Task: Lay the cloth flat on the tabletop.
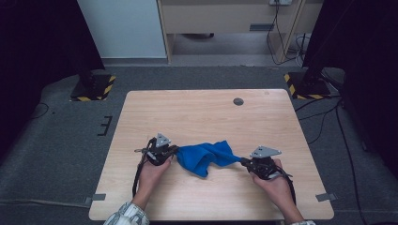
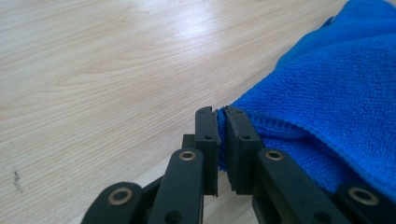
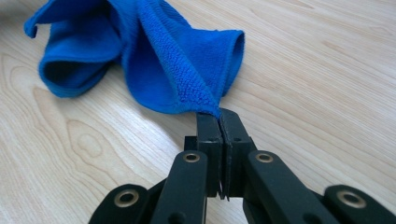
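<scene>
A rectangular table of pale wood with a visible grain [image 1: 197,117] is seen from above, set on a grey carpeted floor [image 1: 61,140]. A small round dark grey cap [image 1: 238,101] is set into the tabletop near the far edge. A crumpled blue microfibre cloth [image 1: 205,156] is draped on the nearer half of the tabletop, bunched into folds, with part of it resting on the wood. Two grey tabs [image 1: 98,197] are fixed at the near corners
</scene>
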Demonstrator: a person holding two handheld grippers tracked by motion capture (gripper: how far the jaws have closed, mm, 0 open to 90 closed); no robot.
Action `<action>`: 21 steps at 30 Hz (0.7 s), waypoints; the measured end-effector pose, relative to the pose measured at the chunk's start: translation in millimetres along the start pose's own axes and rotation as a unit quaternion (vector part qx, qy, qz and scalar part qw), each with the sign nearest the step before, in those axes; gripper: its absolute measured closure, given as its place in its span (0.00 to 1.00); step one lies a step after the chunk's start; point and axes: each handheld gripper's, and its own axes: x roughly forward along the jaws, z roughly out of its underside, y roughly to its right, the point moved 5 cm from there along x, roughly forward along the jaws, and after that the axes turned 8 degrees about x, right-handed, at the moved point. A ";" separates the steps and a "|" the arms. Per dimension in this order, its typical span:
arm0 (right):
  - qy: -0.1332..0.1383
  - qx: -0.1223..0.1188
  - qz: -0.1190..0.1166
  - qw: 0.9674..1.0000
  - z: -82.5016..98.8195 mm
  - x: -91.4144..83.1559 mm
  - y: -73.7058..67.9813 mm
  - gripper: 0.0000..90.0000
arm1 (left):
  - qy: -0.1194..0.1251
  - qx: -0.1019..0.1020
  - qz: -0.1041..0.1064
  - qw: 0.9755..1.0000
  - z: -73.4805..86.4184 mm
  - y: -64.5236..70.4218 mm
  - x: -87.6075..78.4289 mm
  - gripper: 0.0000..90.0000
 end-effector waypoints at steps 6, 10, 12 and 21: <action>-0.005 0.011 0.006 1.000 2.2 -1.8 6.9 0.99 | -0.008 0.008 -0.013 1.000 1.6 -7.2 5.2 0.93; -0.010 0.009 0.009 1.000 3.5 -0.7 7.9 0.99 | -0.011 0.001 -0.021 1.000 4.9 -15.1 4.6 0.93; -0.013 0.010 0.007 1.000 3.8 -0.1 6.6 0.99 | -0.014 -0.002 -0.020 1.000 7.0 -17.7 5.4 0.92; -0.022 0.002 0.002 1.000 4.6 5.8 3.4 0.99 | 0.003 -0.012 -0.037 0.999 8.7 -20.1 -2.6 0.57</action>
